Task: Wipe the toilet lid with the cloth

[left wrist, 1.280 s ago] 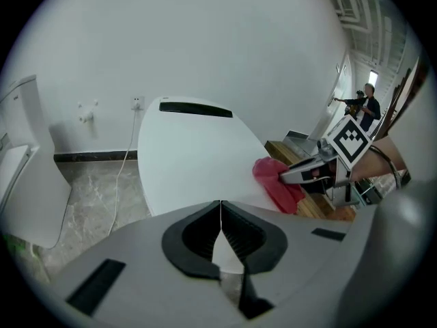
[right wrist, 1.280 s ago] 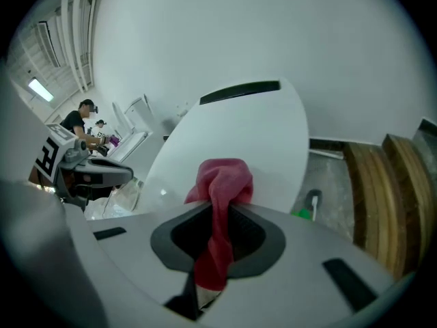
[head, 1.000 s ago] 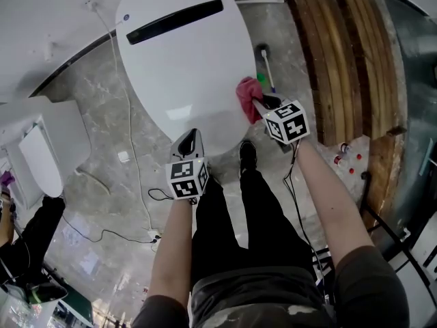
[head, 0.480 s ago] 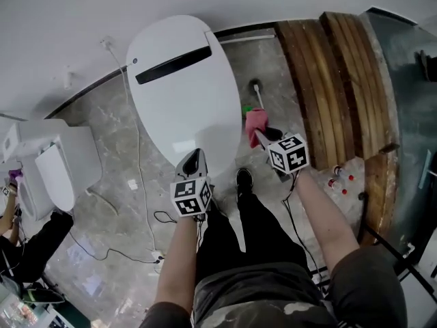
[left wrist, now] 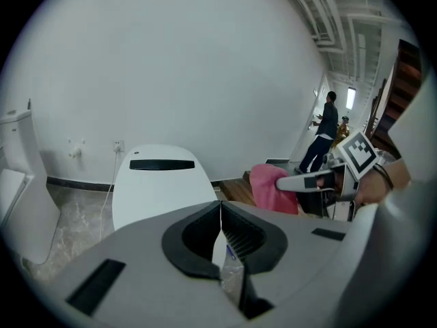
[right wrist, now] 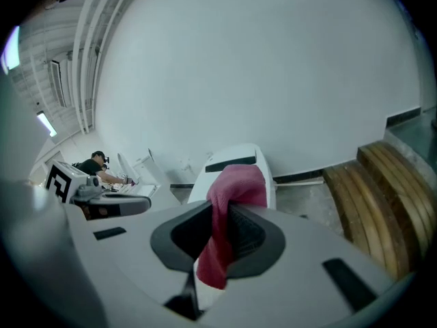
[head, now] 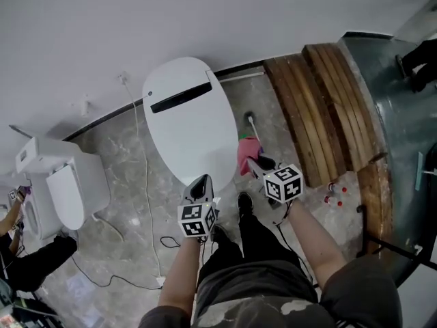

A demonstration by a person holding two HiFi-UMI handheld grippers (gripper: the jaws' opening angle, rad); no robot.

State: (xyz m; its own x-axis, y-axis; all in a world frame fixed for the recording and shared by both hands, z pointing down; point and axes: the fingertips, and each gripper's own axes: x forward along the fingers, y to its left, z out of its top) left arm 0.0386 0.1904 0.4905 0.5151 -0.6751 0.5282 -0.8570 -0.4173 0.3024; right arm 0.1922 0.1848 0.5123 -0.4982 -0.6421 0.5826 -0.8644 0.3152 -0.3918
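Both tools are closed: my right tool (head: pixel 252 162) pinches the pink cloth (head: pixel 247 150), which hangs from its tips, and my left tool (head: pixel 200 182) holds nothing. The cloth is in the air, off the 4 o'clock side of the white lid (head: pixel 186 118), not touching it.

I think the wipe is not under way right now, so the step is to bring the cloth down onto the lid. To do it well, I would lay the cloth flat on the far end near the black strip (head: pixel 181 96) and pull it toward me in long rows, pressing softly. I would keep the pinch tight so the cloth does not slip out.

The lid's round edge drops off on all sides, so I should slow down there. At 3 o'clock of the lid stand a brush (head: pixel 250 123) and wood planks (head: pixel 321 108), quite near. At 9 o'clock a cord (head: pixel 145 176) lies on the floor, with more open room. The wall is close at 12 o'clock.
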